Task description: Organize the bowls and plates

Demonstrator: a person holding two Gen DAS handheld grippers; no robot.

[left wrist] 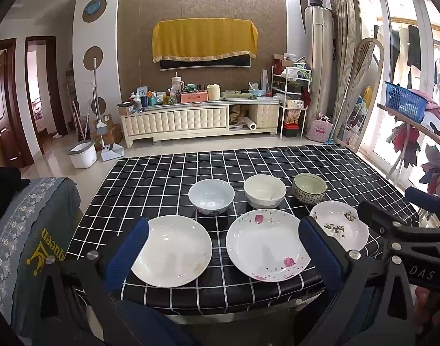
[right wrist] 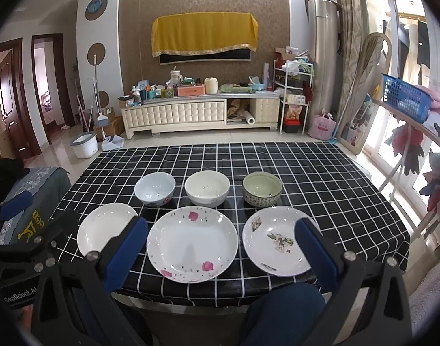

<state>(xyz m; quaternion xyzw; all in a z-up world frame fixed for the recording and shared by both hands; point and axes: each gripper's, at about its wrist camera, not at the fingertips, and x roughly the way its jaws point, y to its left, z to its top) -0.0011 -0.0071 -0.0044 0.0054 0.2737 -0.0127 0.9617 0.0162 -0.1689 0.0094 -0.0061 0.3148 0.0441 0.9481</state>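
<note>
Three plates lie in a front row on the black checked table (left wrist: 168,173): a plain white plate (left wrist: 172,250) (right wrist: 104,232) at left, a pink-flowered plate (left wrist: 267,245) (right wrist: 192,243) in the middle, a bird-patterned plate (left wrist: 339,229) (right wrist: 277,243) at right. Behind them stand a pale blue bowl (left wrist: 211,196) (right wrist: 155,189), a cream bowl (left wrist: 264,191) (right wrist: 207,188) and a dark patterned bowl (left wrist: 309,188) (right wrist: 262,189). My left gripper (left wrist: 222,248) is open and empty, held before the table's front edge. My right gripper (right wrist: 221,249) is open and empty too.
A chair back with a grey embroidered cover (left wrist: 32,230) stands left of the table. A drying rack with clothes and a blue basket (left wrist: 404,101) is at right. A TV cabinet (left wrist: 199,121) lines the far wall.
</note>
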